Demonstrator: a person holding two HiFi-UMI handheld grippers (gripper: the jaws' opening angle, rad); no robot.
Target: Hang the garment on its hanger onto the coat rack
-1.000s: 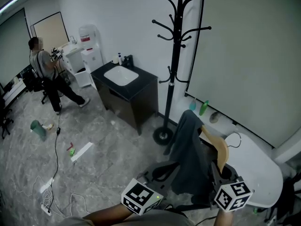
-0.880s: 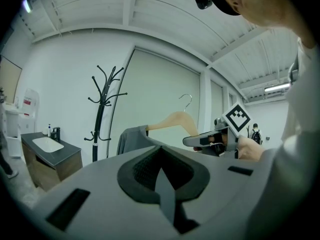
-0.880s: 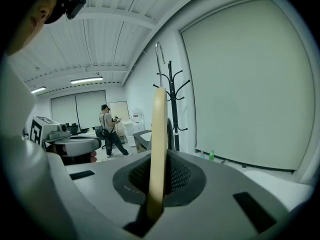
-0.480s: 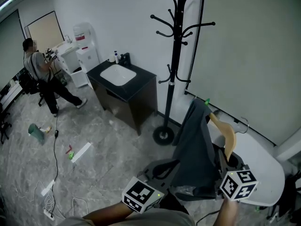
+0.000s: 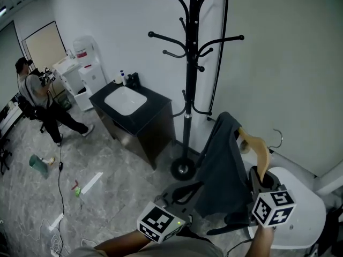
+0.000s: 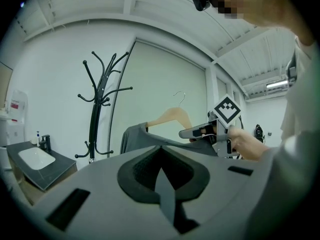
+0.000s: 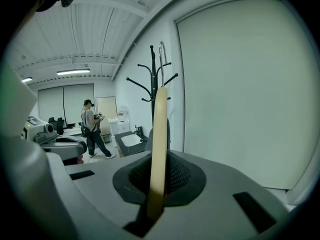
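A black coat rack [image 5: 188,74] stands against the wall behind a dark grey garment [image 5: 222,165]. The garment hangs on a wooden hanger [image 5: 257,146] whose metal hook [image 5: 277,138] points toward the wall. My right gripper [image 5: 260,181] is shut on the hanger's wooden arm, which runs up between its jaws [image 7: 159,149] in the right gripper view. There the rack [image 7: 152,79] rises just behind the hook. My left gripper [image 5: 185,194] sits low beside the garment's hem, shut and empty. The left gripper view shows hanger [image 6: 172,118] and garment [image 6: 137,136] right of the rack [image 6: 95,119].
A black cabinet with a white sink [image 5: 134,114] stands left of the rack. A round white table [image 5: 303,213] is under my right gripper. A person [image 5: 35,98] stands far left near a water dispenser [image 5: 86,63]. Cables and litter [image 5: 75,189] lie on the floor.
The right gripper has lifted the hanger and garment up off the table. The view has drawn closer to the rack. The person at the left has stepped further left.
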